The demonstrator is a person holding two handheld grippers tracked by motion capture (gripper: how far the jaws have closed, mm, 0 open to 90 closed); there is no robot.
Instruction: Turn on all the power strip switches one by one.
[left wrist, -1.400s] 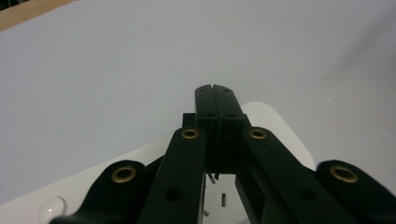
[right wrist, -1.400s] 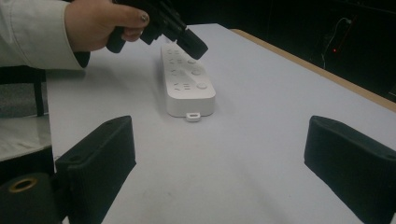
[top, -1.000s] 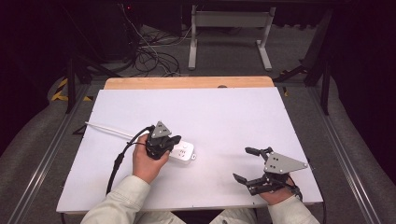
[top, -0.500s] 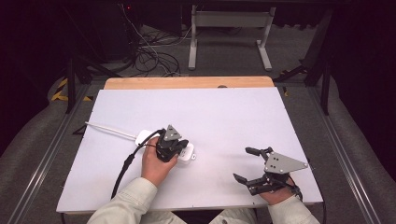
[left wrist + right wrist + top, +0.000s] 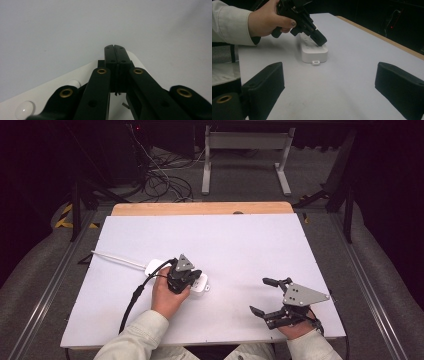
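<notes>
Left gripper (image 5: pixel 192 279), jaws together, presses on the power strip (image 5: pixel 314 51) near the counter's (image 5: pixel 240 245) front-left edge. Right gripper (image 5: pixel 261 296) stands apart. Rigid, light, slippery plastic; grip its long sides.

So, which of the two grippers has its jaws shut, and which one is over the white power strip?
The left gripper: its jaws are pressed together, tips on top of the white power strip. The right gripper stands wide open, apart from the strip.

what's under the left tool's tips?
The white power strip, lying flat on the white table. The closed left tool presses down on its top face near one end. The spot beneath the tips is covered, so any button there is hidden.
</notes>
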